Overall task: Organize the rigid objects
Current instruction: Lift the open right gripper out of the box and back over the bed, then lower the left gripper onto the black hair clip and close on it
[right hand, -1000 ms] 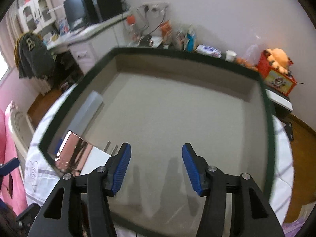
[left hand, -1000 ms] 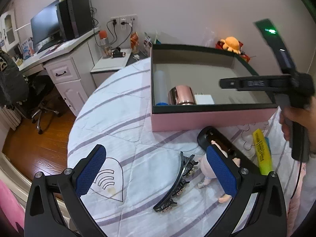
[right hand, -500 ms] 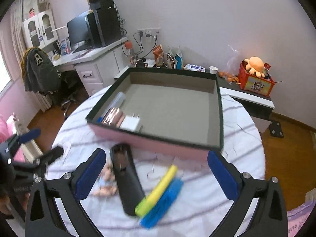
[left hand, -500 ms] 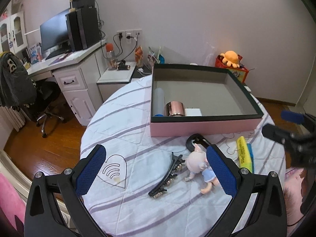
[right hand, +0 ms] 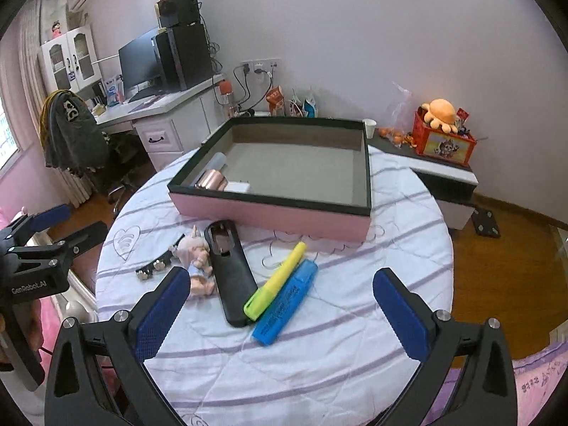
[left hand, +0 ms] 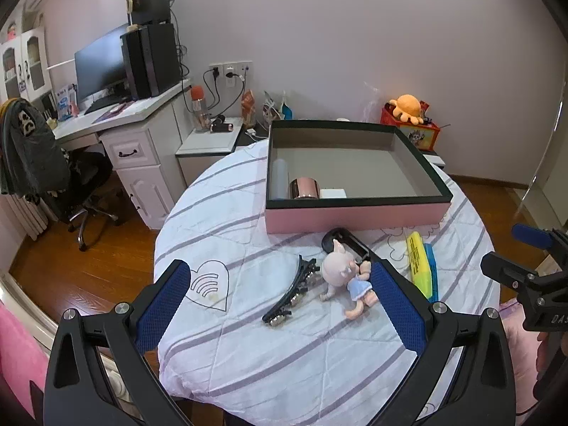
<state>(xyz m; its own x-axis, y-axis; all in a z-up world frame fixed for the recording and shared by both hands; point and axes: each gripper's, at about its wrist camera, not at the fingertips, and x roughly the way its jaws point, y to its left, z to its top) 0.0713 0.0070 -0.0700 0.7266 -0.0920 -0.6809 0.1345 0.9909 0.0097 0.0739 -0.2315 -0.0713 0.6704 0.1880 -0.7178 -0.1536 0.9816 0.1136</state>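
Your left gripper (left hand: pixel 280 305) stands wide open and holds nothing. Just ahead of it, between its fingers as that camera sees them, lie the black hair clip (left hand: pixel 289 294) and the little doll (left hand: pixel 346 280), both on the table (left hand: pixel 248 355). Ahead and to the right of that gripper the black case (right hand: pixel 230 269) lies touching the doll, then the yellow highlighter (right hand: pixel 277 282) and the blue highlighter (right hand: pixel 285 310), side by side and touching. Your right gripper (right hand: pixel 280 316) is also fully open and empty; its jaws have just been opening, with nothing between them. The 2 highlighters and the case sit straight ahead of it. Farther ahead of both grippers is the pink box (right hand: pixel 284 218), already holding a pale tube (left hand: pixel 278 177), a copper cylinder (left hand: pixel 303 189) and a white block (left hand: pixel 333 193) in its near left corner.

What could go wrong, as I judge it: 5 things lie crowded together, so closing on 1 highlighter may drag or pinch its neighbour, and reaching for the doll may nudge the case. The thin hair clip lies flat and may slip out of the pads.

Hard to see: the box's near wall hides the lower parts of what is inside. In the right view your gripper finger covers part of the doll, and most of the clip is hidden behind it.
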